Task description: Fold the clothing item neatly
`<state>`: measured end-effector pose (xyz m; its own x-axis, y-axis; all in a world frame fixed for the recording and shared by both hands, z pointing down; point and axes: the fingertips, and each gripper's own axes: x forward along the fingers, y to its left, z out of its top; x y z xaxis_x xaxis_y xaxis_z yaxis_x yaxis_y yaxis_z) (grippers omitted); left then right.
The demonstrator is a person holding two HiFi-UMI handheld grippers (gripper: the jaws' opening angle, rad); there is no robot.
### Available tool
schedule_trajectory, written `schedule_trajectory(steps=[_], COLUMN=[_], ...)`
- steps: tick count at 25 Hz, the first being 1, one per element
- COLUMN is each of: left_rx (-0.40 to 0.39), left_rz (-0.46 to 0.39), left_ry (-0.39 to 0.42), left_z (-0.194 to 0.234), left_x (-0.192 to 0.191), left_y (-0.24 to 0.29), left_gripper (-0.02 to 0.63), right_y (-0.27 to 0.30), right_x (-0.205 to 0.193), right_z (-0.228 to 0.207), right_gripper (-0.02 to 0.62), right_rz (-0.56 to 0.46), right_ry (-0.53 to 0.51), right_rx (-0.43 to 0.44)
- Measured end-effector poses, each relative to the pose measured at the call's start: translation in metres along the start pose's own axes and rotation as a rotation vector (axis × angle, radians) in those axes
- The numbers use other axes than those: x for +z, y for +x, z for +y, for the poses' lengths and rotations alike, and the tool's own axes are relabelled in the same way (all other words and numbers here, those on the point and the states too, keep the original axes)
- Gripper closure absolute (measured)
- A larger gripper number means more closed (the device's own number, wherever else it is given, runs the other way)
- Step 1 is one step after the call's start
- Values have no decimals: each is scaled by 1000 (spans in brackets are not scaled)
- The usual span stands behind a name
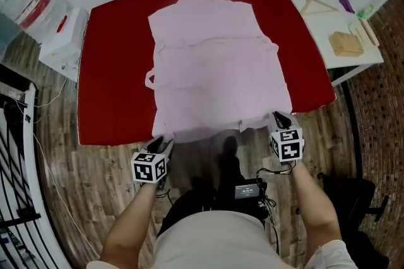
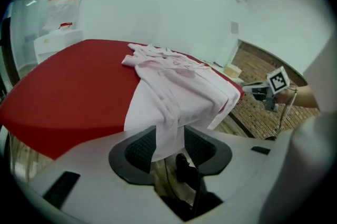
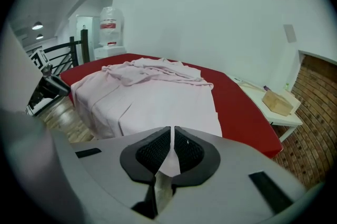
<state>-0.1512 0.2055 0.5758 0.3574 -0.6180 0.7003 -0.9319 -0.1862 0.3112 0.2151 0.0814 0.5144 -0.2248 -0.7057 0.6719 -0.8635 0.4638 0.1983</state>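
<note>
The right gripper (image 1: pixel 281 117) pinches the shirt (image 1: pixel 214 65) hem at 5 o'clock. The left gripper (image 1: pixel 165 143) at 7 (jaws apart, cloth loose between) should probably bite first, then both lift evenly.

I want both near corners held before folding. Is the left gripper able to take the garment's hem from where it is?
Probably yes: the left gripper has its jaws apart, with the hem of the garment hanging between them off the table; nothing blocks it.
</note>
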Motion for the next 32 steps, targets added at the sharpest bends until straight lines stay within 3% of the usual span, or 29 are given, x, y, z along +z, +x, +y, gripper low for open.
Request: schedule_trajectory(steps=[5, 8, 9, 10, 15, 18, 26, 32], left_rx=[69, 99, 94, 73, -210, -297, -155, -134], left_rz=[-3, 24, 24, 20, -51, -98, -78, -37], left_ry=[-17, -88, -117, -134, -172, -252, -331, -284], left_z=[5, 11, 13, 11, -34, -38, 36, 46], left_x=[-1, -5, -5, -4, 12, 17, -8, -22], left_y=[22, 35, 37, 37, 3, -23, -28, -15], left_gripper=[460, 465, 494, 574, 586, 586, 584, 583], right_y=[-9, -13, -14, -15, -16, -12, 0, 4], right_x=[-10, -12, -12, -12, -14, -18, -33, -35], right_z=[16, 24, 26, 28, 29, 24, 10, 22], right_gripper=[566, 566, 566, 566, 566, 566, 566, 566], right_rz=[19, 24, 25, 26, 31, 44, 97, 107], right_ry=[-5, -20, -25, -29, -45, -49, -48, -40], right_rx=[-9, -4, -3, -2, 3, 2, -13, 22])
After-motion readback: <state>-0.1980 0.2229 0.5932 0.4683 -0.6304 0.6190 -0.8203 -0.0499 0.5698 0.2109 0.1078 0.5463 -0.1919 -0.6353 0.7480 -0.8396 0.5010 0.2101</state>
